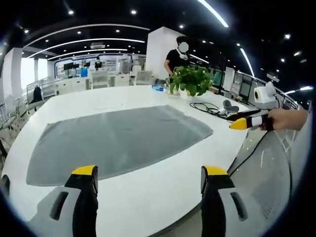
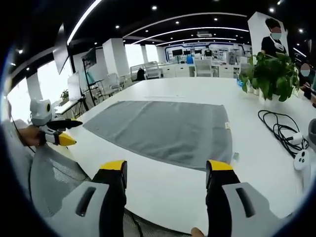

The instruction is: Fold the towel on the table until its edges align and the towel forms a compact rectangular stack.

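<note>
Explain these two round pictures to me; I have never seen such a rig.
A person holds one set of tongs in each hand, with a camera riding on each. The left gripper view looks along the left tongs; the right gripper view looks along the right tongs. Both are open and hold nothing. A grey towel lies spread flat on the white table, not yet folded. Beyond it stand a plant and a black cable. Each view also catches the other tongs at its side.
</note>
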`<state>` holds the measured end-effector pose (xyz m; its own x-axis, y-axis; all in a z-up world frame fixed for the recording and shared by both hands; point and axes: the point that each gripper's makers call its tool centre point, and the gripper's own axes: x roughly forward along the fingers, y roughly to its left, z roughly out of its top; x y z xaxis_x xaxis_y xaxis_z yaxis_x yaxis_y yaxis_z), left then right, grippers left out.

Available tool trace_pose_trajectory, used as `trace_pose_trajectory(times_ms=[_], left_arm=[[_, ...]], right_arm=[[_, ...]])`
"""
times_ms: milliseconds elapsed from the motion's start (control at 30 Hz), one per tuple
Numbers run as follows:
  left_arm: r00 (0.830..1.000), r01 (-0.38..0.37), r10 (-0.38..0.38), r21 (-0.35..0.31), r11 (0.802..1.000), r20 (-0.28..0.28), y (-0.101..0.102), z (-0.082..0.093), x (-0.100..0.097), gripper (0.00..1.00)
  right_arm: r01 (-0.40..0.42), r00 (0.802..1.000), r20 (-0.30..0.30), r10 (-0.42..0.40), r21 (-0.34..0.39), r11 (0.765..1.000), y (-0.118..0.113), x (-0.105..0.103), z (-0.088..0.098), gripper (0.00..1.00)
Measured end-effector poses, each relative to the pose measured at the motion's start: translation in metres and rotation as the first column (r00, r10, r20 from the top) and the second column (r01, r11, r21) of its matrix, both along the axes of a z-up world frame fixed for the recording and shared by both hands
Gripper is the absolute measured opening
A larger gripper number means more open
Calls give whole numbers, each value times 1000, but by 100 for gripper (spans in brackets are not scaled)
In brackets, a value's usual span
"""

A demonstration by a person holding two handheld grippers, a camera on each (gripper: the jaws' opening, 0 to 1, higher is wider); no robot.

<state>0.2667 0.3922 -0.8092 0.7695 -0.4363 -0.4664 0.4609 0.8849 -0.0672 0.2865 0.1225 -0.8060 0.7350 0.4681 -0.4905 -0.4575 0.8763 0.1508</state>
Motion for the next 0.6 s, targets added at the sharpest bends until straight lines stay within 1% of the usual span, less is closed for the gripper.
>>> trace_pose_trajectory(times_ms=[433, 600], left_arm=[[1000, 6, -6, 3, 1000, -3, 0, -1, 0, 88], [1000, 12, -12, 6, 1000, -7, -1, -2, -1, 88]], right_arm=[[-7, 1000, -9, 7, -4, 1000, 1, -1, -2, 65], [2, 1000, -10, -2, -8, 1000, -1, -1, -2, 65]])
